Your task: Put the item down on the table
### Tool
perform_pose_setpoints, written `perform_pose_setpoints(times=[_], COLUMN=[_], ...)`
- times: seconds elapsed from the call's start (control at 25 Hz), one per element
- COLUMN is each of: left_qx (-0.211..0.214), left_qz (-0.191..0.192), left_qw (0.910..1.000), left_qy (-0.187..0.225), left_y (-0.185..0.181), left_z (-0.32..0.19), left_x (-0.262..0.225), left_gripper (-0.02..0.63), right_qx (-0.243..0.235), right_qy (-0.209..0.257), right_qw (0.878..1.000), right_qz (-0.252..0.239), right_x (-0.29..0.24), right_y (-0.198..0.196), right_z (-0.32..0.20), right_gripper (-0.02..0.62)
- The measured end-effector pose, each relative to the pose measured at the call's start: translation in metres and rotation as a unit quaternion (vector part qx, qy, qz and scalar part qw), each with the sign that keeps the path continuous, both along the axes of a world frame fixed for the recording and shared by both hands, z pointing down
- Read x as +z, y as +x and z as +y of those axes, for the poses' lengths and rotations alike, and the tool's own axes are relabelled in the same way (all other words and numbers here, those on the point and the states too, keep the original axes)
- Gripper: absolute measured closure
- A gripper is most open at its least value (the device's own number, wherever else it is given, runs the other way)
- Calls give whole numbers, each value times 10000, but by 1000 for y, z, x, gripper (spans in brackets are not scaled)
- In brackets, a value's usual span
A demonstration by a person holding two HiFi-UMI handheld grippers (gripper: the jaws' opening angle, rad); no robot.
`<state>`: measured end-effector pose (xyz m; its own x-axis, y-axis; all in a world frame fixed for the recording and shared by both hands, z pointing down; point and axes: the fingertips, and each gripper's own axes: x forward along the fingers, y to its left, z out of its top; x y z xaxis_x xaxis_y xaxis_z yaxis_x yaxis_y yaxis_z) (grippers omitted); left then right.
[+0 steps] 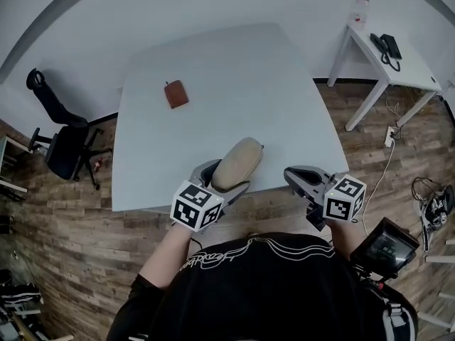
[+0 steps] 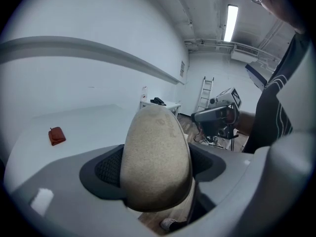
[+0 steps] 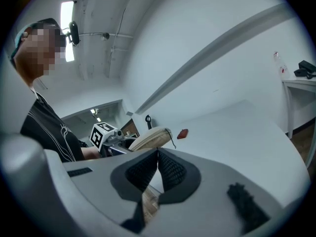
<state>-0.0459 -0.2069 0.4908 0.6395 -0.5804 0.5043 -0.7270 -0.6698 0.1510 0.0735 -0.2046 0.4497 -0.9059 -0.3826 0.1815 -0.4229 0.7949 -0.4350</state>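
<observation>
Left tongs [image 1: 229, 175] clamp beige pouch [image 1: 238, 162]; red wallet [image 1: 175, 94] beyond.

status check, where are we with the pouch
Left tool shut on beige pouch, held over near edge of table. Right tool shut, empty. Red wallet far side, not in the way.

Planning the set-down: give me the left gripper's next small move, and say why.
Probably ease the left gripper a little forward and down until the beige pouch rests on the table. Its fingers clamp the pouch at the table's near edge, with floor showing under the gripper, and the table ahead is bare as far as the small red-brown pouch.
</observation>
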Motion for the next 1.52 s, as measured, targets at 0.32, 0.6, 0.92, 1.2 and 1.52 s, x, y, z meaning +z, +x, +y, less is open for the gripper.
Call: perform_pose_setpoints(times=[0.32, 0.6, 0.92, 1.2, 1.52], left_qx=[-9, -57, 261, 327, 267], left_qz=[-313, -812, -1050, -1150, -1405], left_qw=[9995, 9966, 9933, 9910, 9871], left_qy=[-86, -100, -393, -605, -714], left_y=[-5, -26, -21, -19, -33], left_z=[-12, -43, -96, -117, -125], left_x=[24, 61, 101, 128, 156], left_gripper=[213, 213, 213, 213, 213], right_qx=[-141, -67, 252, 460, 401], right_qy=[-66, -119, -326, -449, -536], right_qw=[9999, 9999, 9991, 9979, 9977], right_qz=[-43, 75, 98, 71, 112], right_x=[4, 13, 27, 33, 40], right_y=[-13, -17, -13, -10, -18], right_z=[-17, -24, -59, -72, -72], right_gripper=[586, 586, 586, 586, 586])
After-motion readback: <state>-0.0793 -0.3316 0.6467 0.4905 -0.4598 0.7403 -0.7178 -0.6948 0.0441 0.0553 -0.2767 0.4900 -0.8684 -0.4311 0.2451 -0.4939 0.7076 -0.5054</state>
